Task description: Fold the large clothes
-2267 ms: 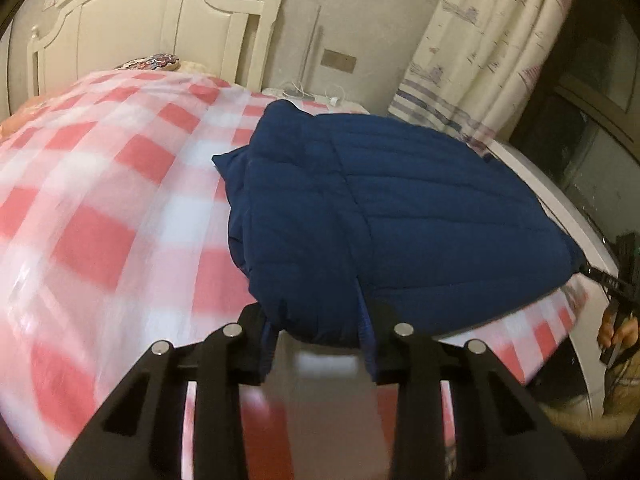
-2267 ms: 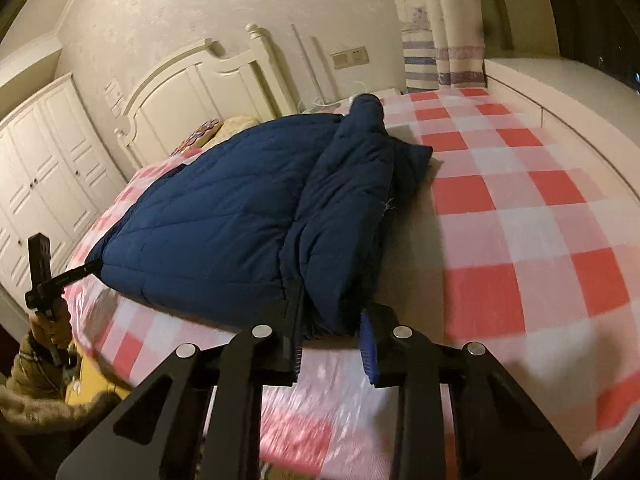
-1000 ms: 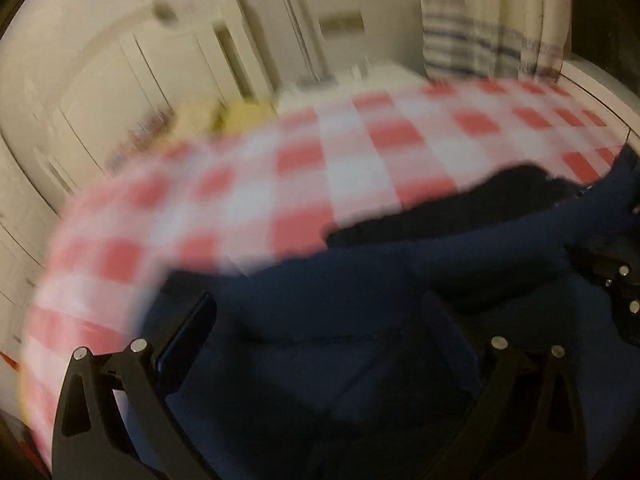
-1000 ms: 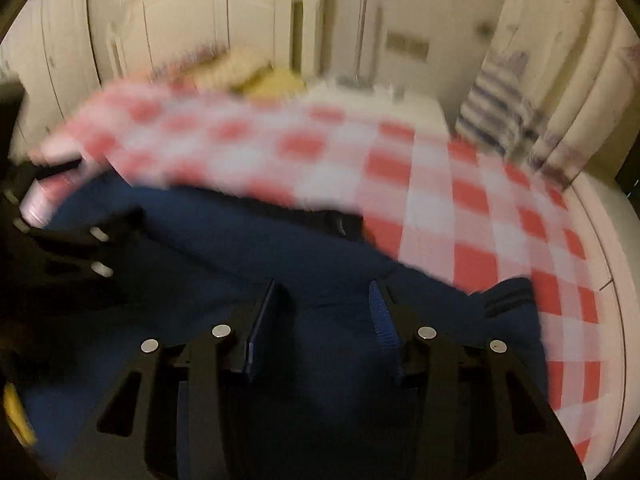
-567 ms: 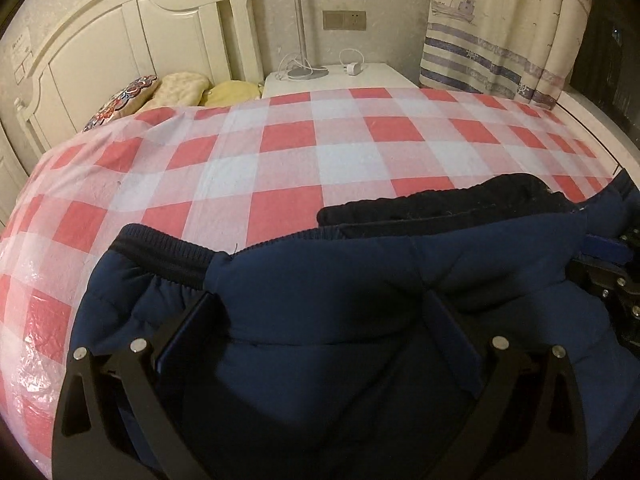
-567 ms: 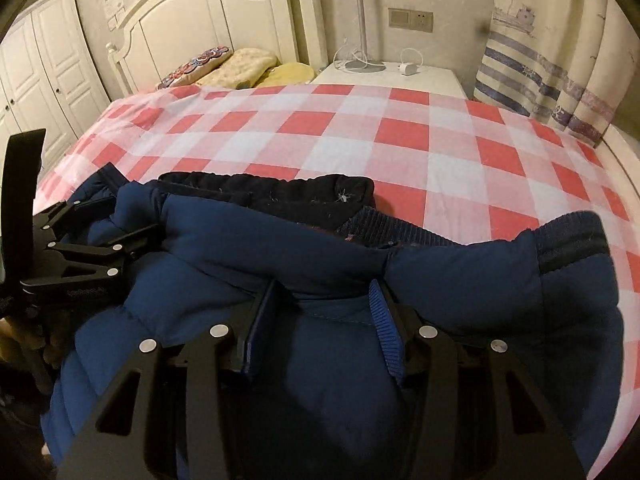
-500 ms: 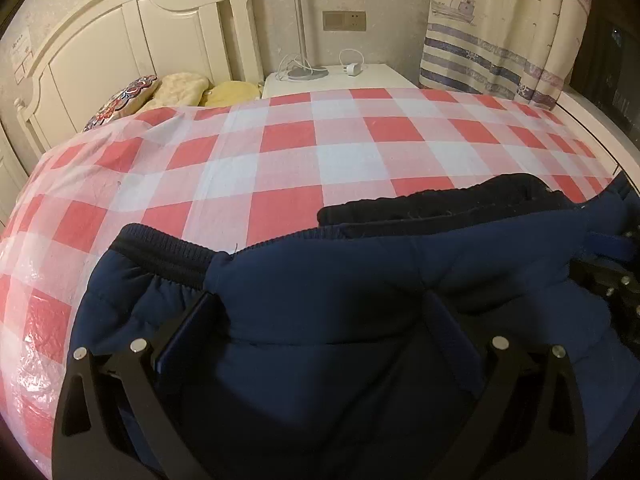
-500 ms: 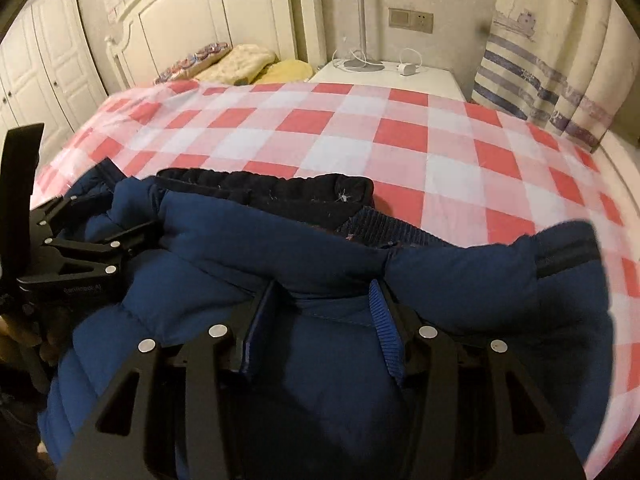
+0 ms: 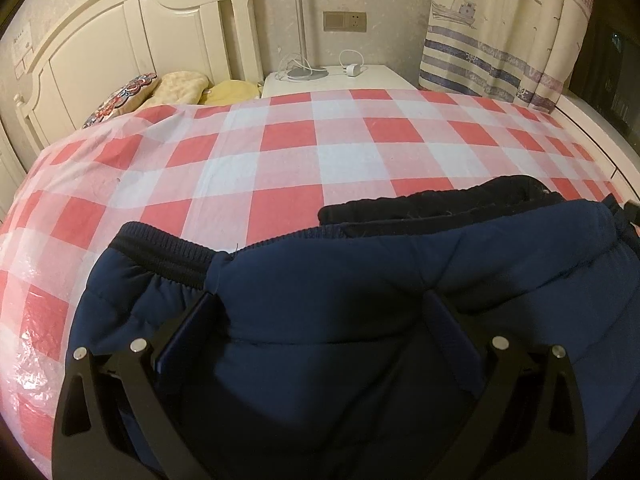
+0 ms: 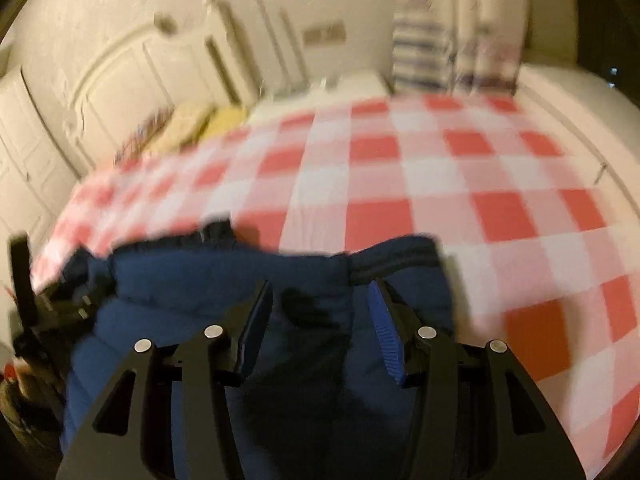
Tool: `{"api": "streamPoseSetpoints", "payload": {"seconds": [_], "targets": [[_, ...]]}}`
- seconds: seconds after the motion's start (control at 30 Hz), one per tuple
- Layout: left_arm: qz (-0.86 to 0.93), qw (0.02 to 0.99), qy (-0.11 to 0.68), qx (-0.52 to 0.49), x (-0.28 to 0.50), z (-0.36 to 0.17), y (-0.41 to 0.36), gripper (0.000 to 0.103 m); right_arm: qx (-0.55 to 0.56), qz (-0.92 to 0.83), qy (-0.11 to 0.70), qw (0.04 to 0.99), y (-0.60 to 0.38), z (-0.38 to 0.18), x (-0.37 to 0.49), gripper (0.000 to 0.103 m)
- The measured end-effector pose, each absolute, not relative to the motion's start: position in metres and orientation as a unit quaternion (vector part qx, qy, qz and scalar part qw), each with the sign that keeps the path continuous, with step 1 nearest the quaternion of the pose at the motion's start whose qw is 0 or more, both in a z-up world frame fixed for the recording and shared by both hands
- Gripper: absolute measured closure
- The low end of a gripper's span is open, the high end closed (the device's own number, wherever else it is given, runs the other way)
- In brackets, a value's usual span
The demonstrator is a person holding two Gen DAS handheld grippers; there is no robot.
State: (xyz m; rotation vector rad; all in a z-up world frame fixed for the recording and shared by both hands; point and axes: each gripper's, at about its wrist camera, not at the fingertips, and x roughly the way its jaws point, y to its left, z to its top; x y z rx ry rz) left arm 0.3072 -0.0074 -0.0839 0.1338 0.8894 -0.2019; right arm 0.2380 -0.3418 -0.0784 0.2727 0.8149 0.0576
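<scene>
Jacket bunched at the near bed edge

Red-and-white checked bed cover lies bare from the jacket to the headboard. Navy padded jacket sits at the near edge. Left gripper stands wide around a thick fold; right gripper stands narrower around another fold. Pad contact cannot be told. Right view is blurred
</scene>
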Motion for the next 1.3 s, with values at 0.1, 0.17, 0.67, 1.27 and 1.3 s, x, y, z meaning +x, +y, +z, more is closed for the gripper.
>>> {"api": "streamPoseSetpoints", "payload": {"seconds": [0.1, 0.17, 0.67, 1.27, 1.3], "targets": [[-0.098, 0.896, 0.429, 0.063, 0.307, -0.084, -0.007, 0.002, 0.132, -0.024, 0.402, 0.906, -0.355, -0.089, 0.236, 0.053], [-0.097, 0.896, 0.428, 0.063, 0.307, -0.084, -0.008, 0.002, 0.139, -0.018, 0.424, 0.895, -0.358, -0.107, 0.239, 0.052], [-0.098, 0.896, 0.429, 0.06, 0.308, -0.084, -0.006, 0.002, -0.035, 0.023, 0.46, 0.887, -0.226, -0.098, 0.271, 0.017], [-0.032, 0.886, 0.462, -0.036, 0.338, -0.082, 0.08, 0.002, -0.024, 0.029, 0.456, 0.889, -0.227, -0.104, 0.269, 0.014], [-0.027, 0.887, 0.46, -0.025, 0.338, -0.081, 0.077, 0.002, -0.024, 0.029, 0.456, 0.889, -0.227, -0.104, 0.269, 0.014]]}}
